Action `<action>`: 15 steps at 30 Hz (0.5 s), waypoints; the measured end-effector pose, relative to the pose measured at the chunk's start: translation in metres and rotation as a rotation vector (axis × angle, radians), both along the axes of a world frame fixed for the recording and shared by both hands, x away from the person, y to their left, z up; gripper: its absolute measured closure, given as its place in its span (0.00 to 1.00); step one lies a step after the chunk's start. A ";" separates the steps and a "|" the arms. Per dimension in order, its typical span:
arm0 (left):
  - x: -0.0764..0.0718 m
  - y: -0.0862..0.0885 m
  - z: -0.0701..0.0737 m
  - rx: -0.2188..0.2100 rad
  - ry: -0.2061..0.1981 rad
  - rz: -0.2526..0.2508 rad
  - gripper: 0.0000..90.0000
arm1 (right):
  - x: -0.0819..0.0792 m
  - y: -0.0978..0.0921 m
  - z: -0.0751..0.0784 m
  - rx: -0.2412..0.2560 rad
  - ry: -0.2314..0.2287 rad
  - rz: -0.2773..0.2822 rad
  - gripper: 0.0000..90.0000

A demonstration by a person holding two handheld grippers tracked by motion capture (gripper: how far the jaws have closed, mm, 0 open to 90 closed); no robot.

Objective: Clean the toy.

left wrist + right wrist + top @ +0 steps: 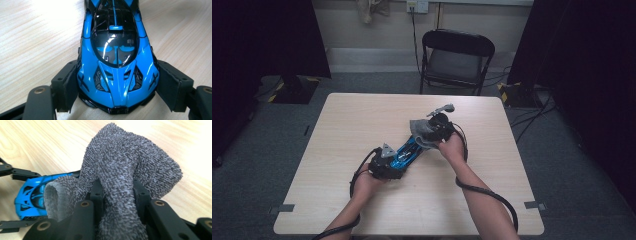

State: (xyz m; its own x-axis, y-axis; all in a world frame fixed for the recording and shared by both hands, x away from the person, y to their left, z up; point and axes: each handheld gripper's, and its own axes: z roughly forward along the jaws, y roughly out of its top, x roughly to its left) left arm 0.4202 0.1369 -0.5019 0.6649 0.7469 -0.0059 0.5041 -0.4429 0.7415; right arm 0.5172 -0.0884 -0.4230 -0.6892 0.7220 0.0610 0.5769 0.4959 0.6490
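A blue and black toy car lies on the wooden table between my two grippers. My left gripper is shut on the car's nose; in the left gripper view the two black pads press against the car on both sides. My right gripper is shut on a grey terry cloth. In the right gripper view the cloth bunches up between the jaws and drapes over the car, whose blue body shows at lower left.
A black folding chair stands beyond the table's far edge. Black curtains hang at both sides of the room, with cables on the floor at right. Bare tabletop lies to the left and right of the car.
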 end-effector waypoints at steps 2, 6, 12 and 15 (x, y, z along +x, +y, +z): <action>0.000 0.000 0.000 0.000 0.000 0.000 0.28 | -0.003 0.000 0.004 0.004 -0.008 0.011 0.76; 0.000 0.000 0.000 0.000 0.000 0.000 0.28 | -0.011 0.005 0.010 0.017 -0.020 0.045 0.76; 0.000 0.000 0.000 0.002 0.000 -0.001 0.28 | -0.028 0.018 0.013 0.021 -0.028 0.117 0.76; 0.000 0.000 0.000 -0.001 0.000 0.001 0.28 | -0.036 0.025 0.011 0.011 -0.028 0.144 0.76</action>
State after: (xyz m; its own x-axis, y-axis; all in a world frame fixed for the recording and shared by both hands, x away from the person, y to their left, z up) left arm 0.4202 0.1369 -0.5019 0.6640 0.7477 -0.0065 0.5045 -0.4415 0.7420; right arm 0.4816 -0.0637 -0.4116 -0.7874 0.6146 0.0473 0.4815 0.5654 0.6698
